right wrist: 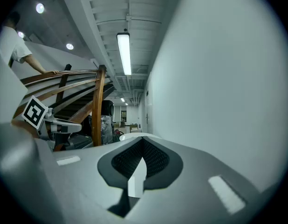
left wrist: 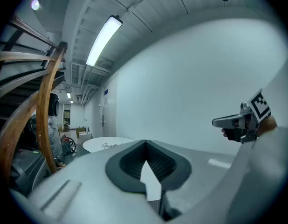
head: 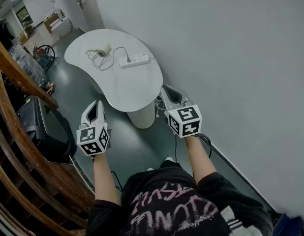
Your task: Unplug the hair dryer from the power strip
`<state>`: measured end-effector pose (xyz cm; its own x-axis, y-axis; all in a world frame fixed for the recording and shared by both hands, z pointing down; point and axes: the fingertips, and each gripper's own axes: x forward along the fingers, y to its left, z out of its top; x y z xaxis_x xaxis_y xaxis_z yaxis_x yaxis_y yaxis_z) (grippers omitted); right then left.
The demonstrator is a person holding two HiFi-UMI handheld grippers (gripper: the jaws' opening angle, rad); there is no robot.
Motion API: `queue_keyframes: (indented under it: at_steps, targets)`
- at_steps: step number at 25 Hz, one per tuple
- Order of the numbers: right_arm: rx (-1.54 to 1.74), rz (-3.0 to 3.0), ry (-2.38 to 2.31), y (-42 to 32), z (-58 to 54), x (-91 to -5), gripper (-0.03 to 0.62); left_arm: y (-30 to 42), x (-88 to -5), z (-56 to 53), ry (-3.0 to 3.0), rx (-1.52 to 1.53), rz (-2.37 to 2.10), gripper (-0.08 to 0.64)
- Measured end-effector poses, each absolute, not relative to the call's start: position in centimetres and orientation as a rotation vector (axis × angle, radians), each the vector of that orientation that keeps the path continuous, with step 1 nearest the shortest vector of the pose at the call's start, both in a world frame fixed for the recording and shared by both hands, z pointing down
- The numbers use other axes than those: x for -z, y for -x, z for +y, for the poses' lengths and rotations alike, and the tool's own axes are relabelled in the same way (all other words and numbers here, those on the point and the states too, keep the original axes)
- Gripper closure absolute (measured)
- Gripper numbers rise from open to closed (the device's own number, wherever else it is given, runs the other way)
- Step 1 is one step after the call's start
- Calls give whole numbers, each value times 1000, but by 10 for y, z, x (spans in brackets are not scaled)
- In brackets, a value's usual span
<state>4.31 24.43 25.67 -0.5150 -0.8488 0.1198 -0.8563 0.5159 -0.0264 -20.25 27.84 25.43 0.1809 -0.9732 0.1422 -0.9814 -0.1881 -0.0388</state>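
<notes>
Far ahead, a white power strip (head: 135,60) lies on a white kidney-shaped table (head: 127,87). A small hair dryer (head: 104,51) rests to its left, and its grey cord loops round to a plug (head: 128,59) seated in the strip. Both grippers are held in the air well short of the table, nearly level, with nothing between their jaws. My left gripper (head: 97,104) is shut, and so is my right gripper (head: 166,89). In the left gripper view the left gripper (left wrist: 145,142) points at the distant table (left wrist: 106,143). In the right gripper view the right gripper (right wrist: 143,138) has its jaws together.
A curved wooden stair railing (head: 14,77) runs along the left, with a black case (head: 44,129) below it. A white ribbed cylinder (head: 142,116) stands under the table's near end. A plain wall (head: 230,58) fills the right. A person (right wrist: 13,45) leans on the railing.
</notes>
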Motion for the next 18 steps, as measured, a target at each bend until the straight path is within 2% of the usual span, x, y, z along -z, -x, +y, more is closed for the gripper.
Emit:
queue_keyframes:
  at_steps: [18]
  targets:
    - [-82, -2690, -1512, -43, 255, -248, 583, 200, -258, 283, -2387, -190, -1929, 560]
